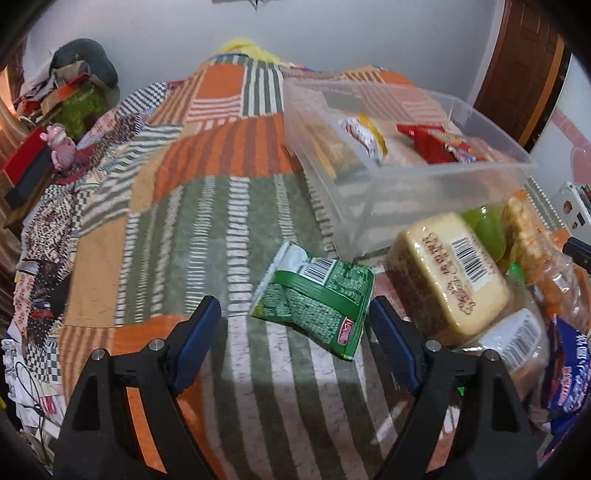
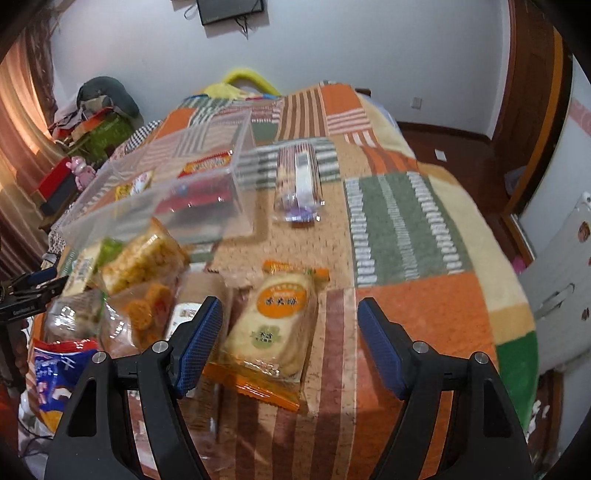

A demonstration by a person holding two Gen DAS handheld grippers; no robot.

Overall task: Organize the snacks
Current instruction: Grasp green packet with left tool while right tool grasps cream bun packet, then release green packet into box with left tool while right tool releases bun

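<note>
Left wrist view: low, close over the patchwork blanket (image 1: 207,221), facing the far wall. Right wrist view: higher, same heading, further right. Shared: clear plastic bin (image 1: 424,184) (image 2: 177,192), snack pile, pink toy (image 1: 59,146) (image 2: 82,170).

A home bedroom: a bed under a patchwork blanket (image 2: 388,221) fills the room, with a curtain (image 2: 22,122) at nine o'clock, a wooden door (image 2: 532,96) at two o'clock, and a wall-mounted screen (image 2: 231,10) (cable dangling) at twelve o'clock on white walls.
</note>
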